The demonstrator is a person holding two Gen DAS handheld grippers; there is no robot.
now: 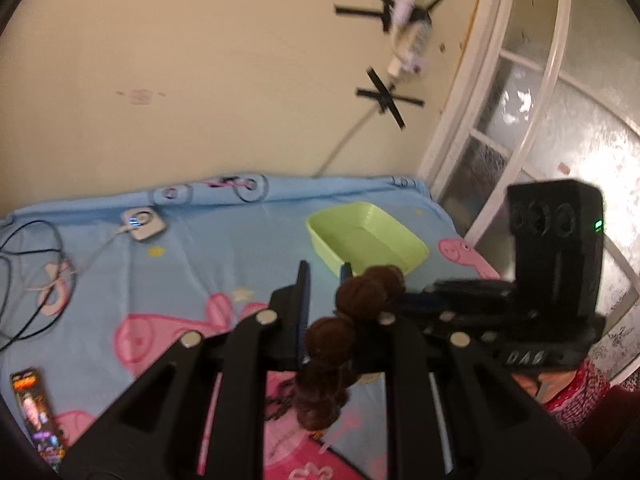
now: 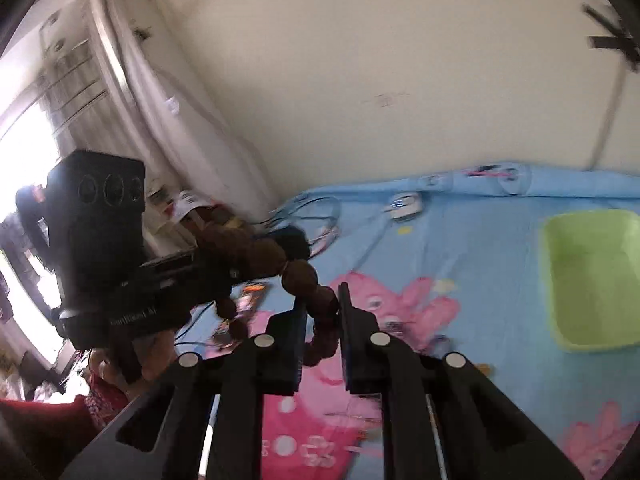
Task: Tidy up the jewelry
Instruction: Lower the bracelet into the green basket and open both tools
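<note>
A string of large dark-brown beads (image 1: 340,320) hangs in the air above the blue cartoon sheet. In the left wrist view it lies between my left gripper's (image 1: 324,276) fingers, which stand slightly apart around it. The other gripper's body (image 1: 556,272) holds its far end from the right. In the right wrist view the bead string (image 2: 304,280) runs from the left gripper's body (image 2: 100,248) into my right gripper (image 2: 322,300), which is shut on a bead. A light-green tray (image 1: 368,240) sits empty beyond the beads; it also shows in the right wrist view (image 2: 596,280).
A white charger puck (image 1: 140,224) with cables lies at the sheet's far left. A phone (image 1: 36,412) lies near the front left. A wall with black tape crosses (image 1: 388,100) stands behind; a window frame (image 1: 520,120) is at the right.
</note>
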